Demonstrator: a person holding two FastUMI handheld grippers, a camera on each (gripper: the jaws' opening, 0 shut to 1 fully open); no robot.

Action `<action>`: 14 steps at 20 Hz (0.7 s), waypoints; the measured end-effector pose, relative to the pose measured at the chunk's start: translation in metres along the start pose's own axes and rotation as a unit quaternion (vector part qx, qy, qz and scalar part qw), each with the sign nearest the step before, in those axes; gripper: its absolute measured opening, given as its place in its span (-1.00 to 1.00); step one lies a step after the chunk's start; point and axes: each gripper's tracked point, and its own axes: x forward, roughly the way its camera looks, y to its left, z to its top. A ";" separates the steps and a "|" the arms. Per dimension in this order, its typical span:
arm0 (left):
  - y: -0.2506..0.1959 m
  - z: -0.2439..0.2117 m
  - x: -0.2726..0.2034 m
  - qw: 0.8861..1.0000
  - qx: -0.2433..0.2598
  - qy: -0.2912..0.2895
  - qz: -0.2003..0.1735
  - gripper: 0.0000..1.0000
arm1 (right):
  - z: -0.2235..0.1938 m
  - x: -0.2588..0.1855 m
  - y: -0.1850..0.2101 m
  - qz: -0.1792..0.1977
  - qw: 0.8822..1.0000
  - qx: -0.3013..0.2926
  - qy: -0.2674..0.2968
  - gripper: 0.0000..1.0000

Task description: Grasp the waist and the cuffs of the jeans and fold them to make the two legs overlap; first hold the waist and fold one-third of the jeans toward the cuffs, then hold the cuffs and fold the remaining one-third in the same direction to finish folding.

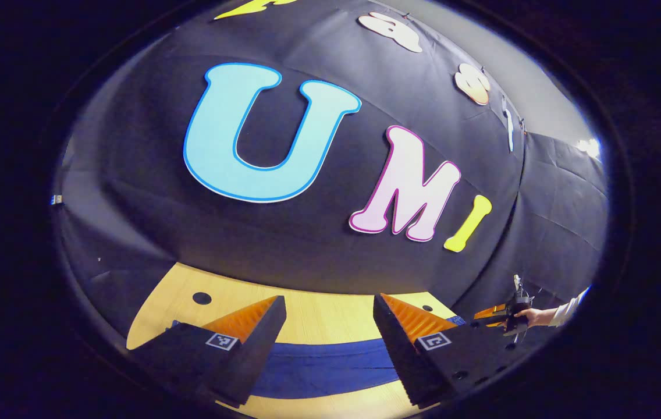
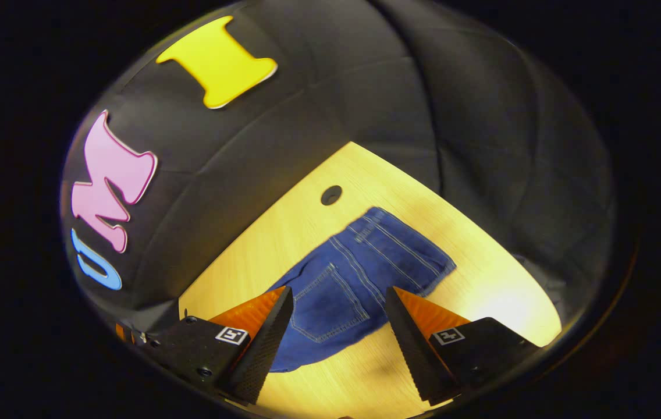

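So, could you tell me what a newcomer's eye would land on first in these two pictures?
Probably the blue jeans lying flat on the pale wooden table, waist and back pocket plain in the right gripper view. Next, the open right gripper hanging over them, empty. In the left gripper view, the open left gripper hovers over a band of the jeans.

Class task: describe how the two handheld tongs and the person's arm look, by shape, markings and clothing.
Each pair of tongs, left and right, has two wedge-shaped fingers with ribbed inner faces, mounted on dark blocks that each carry a small square black-and-white marker. In the left gripper view, the hand holding the far tongs wears a light sleeve.
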 end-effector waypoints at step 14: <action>-0.015 -0.008 -0.046 0.997 0.050 0.042 0.051 0.92 | 0.021 0.046 -0.092 -0.059 0.970 0.231 -0.049 0.89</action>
